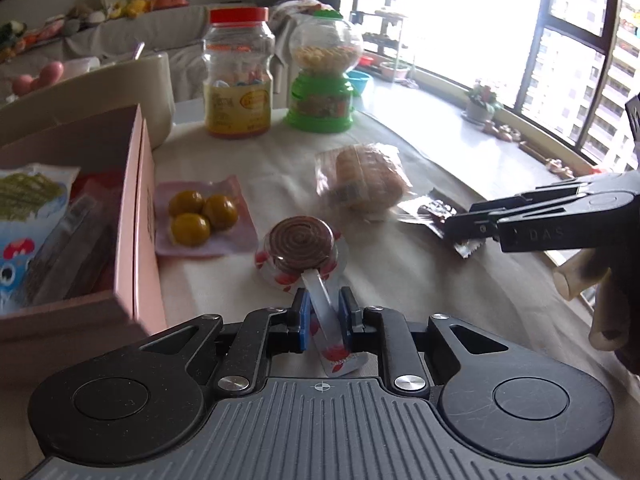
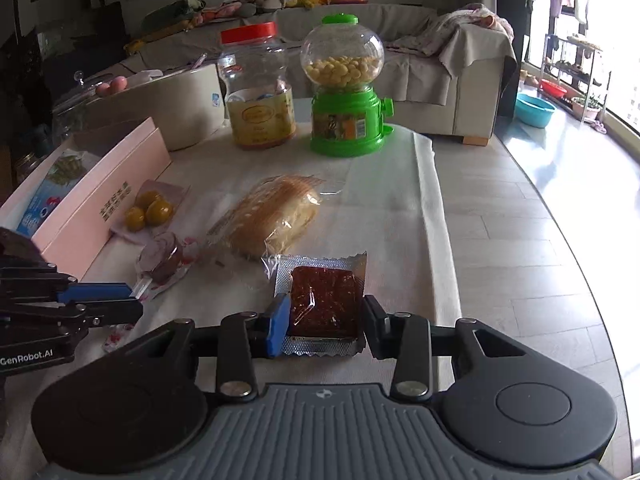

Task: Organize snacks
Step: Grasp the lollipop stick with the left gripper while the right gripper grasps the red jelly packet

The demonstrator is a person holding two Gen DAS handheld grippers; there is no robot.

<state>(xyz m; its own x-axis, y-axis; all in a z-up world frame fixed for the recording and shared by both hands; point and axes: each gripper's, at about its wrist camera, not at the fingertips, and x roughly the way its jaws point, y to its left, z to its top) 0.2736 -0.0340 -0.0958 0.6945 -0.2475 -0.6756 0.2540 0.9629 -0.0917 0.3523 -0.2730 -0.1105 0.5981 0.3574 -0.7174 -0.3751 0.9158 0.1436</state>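
Note:
My left gripper (image 1: 323,310) is shut on the stick of a wrapped brown spiral lollipop (image 1: 302,250), just right of the pink box (image 1: 138,216), which holds snack packets. The lollipop also shows in the right wrist view (image 2: 166,258). My right gripper (image 2: 325,320) is closed around a foil pack of red spicy snack (image 2: 324,300); in the left wrist view the gripper (image 1: 460,230) holds the pack (image 1: 434,214) at the right. A bagged bread roll (image 2: 276,216) and a pack of three yellow balls (image 2: 148,208) lie on the white cloth.
A red-lidded jar (image 2: 258,88) and a green candy dispenser (image 2: 346,88) stand at the back of the table. A cream bowl (image 2: 176,100) sits behind the pink box (image 2: 100,204). The table edge (image 2: 436,220) runs along the right, with floor beyond.

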